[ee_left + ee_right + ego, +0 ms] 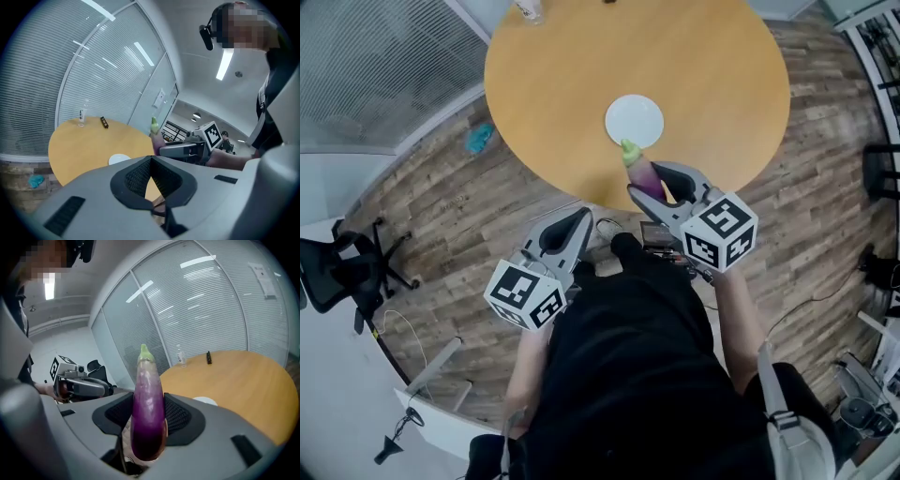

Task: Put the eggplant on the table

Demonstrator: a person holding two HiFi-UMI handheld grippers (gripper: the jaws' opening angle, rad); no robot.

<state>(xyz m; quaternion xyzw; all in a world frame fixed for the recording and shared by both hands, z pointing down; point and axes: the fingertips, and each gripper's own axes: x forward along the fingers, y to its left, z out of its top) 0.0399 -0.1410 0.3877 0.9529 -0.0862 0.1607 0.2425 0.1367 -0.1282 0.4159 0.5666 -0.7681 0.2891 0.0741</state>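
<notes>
A purple eggplant [641, 171] with a green stem stands upright between the pads of my right gripper [644, 181], which is shut on it. It hangs over the near edge of the round wooden table [722, 75], just short of a white plate [634, 120]. In the right gripper view the eggplant [149, 413] fills the gap between the jaws of the right gripper [149, 401]. My left gripper [582, 217] is off the table to the left, over the floor, with its jaws together and nothing in them. The left gripper [151, 160] looks across at the eggplant [155, 131].
A small bottle [180, 356] and a small dark object [208, 357] stand at the table's far side. A black office chair [337, 272] is at the left, and a teal thing [480, 138] lies on the wood floor. Glass walls with blinds lie beyond.
</notes>
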